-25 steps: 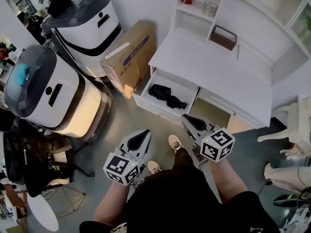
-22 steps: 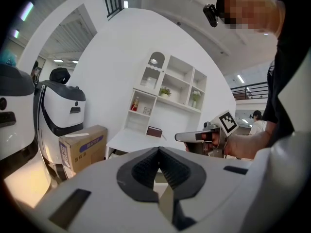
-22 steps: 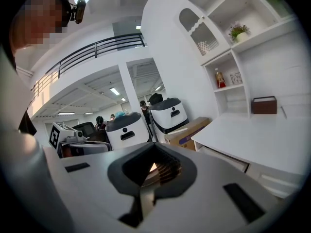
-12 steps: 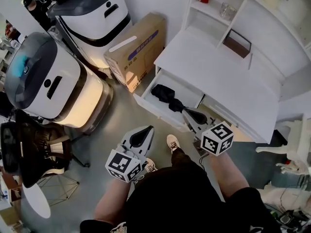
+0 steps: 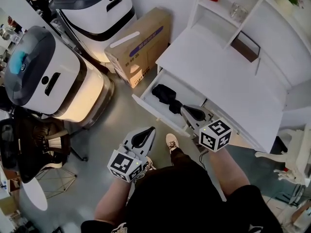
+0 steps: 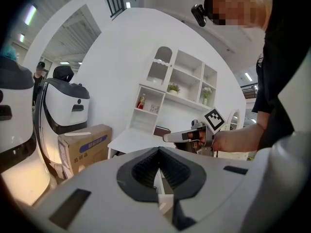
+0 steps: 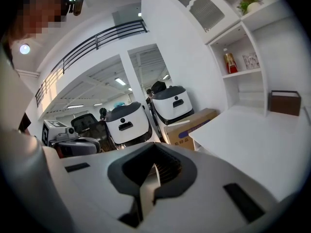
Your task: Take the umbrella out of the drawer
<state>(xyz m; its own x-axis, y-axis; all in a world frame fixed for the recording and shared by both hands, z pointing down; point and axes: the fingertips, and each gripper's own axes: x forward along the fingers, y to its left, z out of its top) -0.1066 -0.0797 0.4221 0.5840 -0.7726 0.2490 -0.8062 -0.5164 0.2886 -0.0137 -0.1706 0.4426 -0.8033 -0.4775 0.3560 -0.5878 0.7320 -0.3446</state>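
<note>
While the black umbrella [image 5: 167, 97] lies folded inside the open drawer [image 5: 145, 105] of the white desk [image 5: 218, 72], the right gripper [image 5: 185, 109] shows over the drawer's front part, just beside the umbrella's near end in the head view. Its jaws are pressed tight together with nothing between them. The left gripper [image 5: 149, 131] is over the grey floor [image 5: 112, 130] near the person's shoe [image 5: 171, 141], its jaws squeezed together and holding nothing, and a brown box [image 5: 138, 45] stands just beside the drawer.
</note>
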